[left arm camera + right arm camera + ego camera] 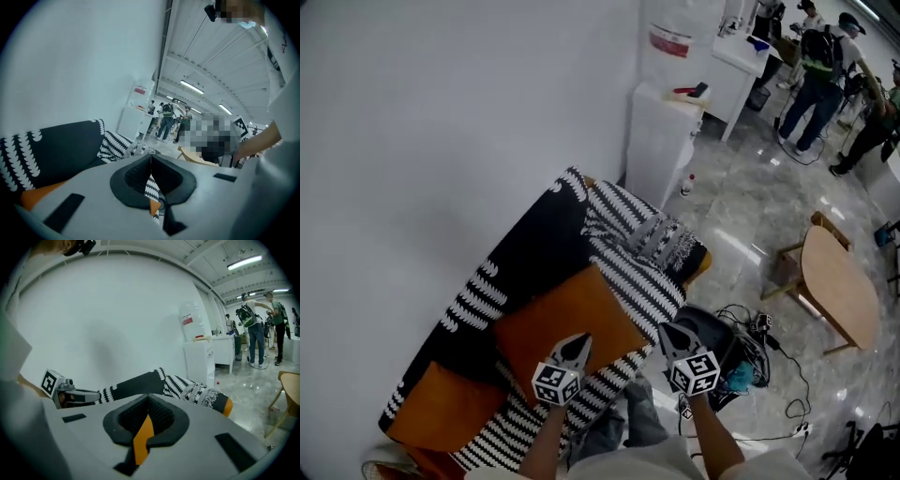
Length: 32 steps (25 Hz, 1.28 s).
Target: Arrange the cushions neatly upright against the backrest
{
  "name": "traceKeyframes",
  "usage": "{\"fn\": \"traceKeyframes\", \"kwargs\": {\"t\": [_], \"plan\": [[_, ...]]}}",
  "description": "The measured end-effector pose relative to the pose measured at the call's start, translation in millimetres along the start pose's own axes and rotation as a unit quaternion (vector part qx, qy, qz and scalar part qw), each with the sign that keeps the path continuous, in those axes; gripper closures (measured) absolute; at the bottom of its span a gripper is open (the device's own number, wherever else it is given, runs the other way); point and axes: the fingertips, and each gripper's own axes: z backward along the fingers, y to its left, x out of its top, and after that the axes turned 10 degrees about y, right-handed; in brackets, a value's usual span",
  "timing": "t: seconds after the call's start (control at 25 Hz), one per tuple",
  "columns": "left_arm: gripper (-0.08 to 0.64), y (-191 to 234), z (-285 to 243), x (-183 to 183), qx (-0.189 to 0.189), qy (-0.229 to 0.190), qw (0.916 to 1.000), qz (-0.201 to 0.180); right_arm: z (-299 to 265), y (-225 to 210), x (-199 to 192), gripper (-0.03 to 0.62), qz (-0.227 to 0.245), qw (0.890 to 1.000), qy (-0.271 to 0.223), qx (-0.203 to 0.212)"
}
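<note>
- Left tool [151, 163] — jaws pressed together with nothing gripped; only striped fabric and a sliver of orange visible through the slot beneath the pads. In the head view, poised over the near edge of the large orange cushion.
- Right tool [149, 403] — jaws likewise closed and empty, with a strip of orange visible in the slot below. Beside the left tool but apart from it, out over the front edge of the sofa.
- Large orange cushion [567, 323]: lying flat on the seat, turned diagonally, not propped against the backrest.
- Second orange cushion [441, 408]: at the near end of the sofa, low against the black cover; leaning or flat, cannot tell.
- Sofa [534, 239]: set along a white wall, backrest and seat draped in a black-and-white patterned throw.
- Speckled patch [667, 242] at the far end of the seat; cushion or fold of throw, cannot tell.
- White water dispenser [661, 141]: just beyond the far end of the sofa, bottle on top.
- Black bag [717, 337] with tangled cables: on the marble floor, near the sofa front.
- Oval wooden tabletop [839, 281]: well apart, to the right.
- Standing people [816, 75]: far right corner.
</note>
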Motion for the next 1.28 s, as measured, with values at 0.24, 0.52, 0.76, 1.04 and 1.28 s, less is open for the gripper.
{"fn": "traceKeyframes", "kwargs": {"t": [0.24, 0.52, 0.76, 1.04, 1.28], "plan": [[0.529, 37, 2, 17, 0.055, -0.01, 0.9981, 0.026, -57, 0, 28, 0.565, 0.028, 0.998, 0.027, 0.055], [0.529, 93, 42, -13, 0.146, -0.024, 0.984, 0.1, -131, 47, 19, 0.565, 0.07, 0.983, 0.083, 0.147], [0.529, 138, 103, -68, 0.229, -0.026, 0.9578, 0.171, -182, 108, -2, 0.565, 0.108, 0.961, 0.127, 0.22], [0.529, 167, 157, -112, 0.301, -0.058, 0.9227, 0.233, -216, 155, -37, 0.565, 0.15, 0.936, 0.171, 0.269], [0.529, 171, 175, -152, 0.323, -0.053, 0.9085, 0.26, -231, 188, -58, 0.566, 0.177, 0.92, 0.188, 0.296]]}}
